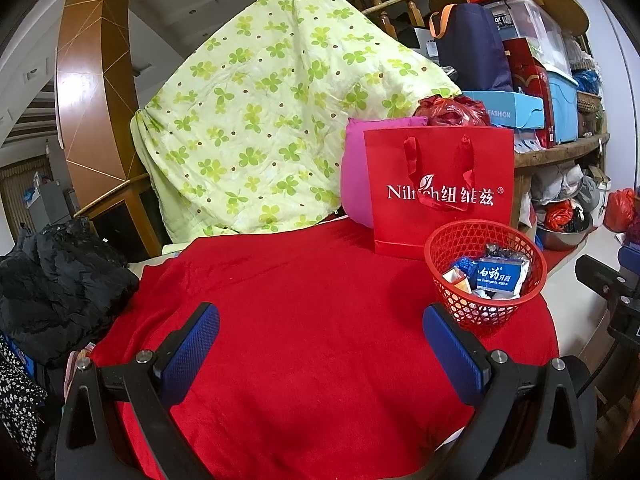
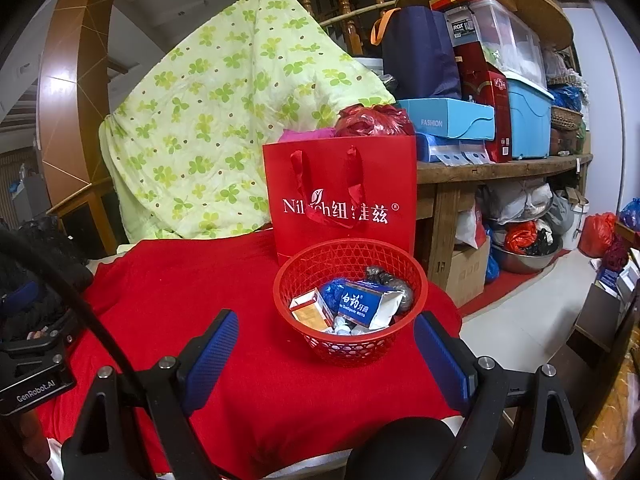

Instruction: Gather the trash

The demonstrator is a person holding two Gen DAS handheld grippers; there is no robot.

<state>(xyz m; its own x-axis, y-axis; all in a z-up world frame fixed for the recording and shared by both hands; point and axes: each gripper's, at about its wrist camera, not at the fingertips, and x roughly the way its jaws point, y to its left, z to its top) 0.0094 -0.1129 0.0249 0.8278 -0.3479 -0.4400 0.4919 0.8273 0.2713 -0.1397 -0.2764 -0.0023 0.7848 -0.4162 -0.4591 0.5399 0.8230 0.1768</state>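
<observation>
I see a soft, fuzzy red cloth (image 1: 312, 320) spread over the bench. On it sits a round red plastic basket (image 2: 348, 344) with walls full of little holes, like a net. The trash is inside the basket: a shiny blue and silver toothpaste packet (image 2: 366, 304), a small orange and white box (image 2: 310, 309), a crinkly blue wrapper (image 2: 332, 289) and a dark crumpled lump (image 2: 386, 280) at the back. In the left view the basket (image 1: 486, 276) is to my right, near the cloth's edge.

Just behind the basket stands a flat, stiff red paper bag (image 2: 340, 200) with ribbon handles and white letters. A crumpled red plastic bag (image 2: 372, 120) pokes up behind it, next to a smooth pink cushion (image 1: 356, 176). A puffy green quilt (image 1: 256, 112) with clover leaves hangs farther back. A black puffy jacket (image 1: 60, 284) lies in a heap to the left.

My left hand-held gripper (image 1: 320, 354) has its blue bumpy pads (image 1: 188, 354) wide apart, with only red cloth between them. It holds nothing.

My right hand-held gripper (image 2: 326, 356) is also spread wide and holds nothing. The basket sits just ahead of its fingers (image 2: 212, 354), in line with the gap, not touching either one.
</observation>
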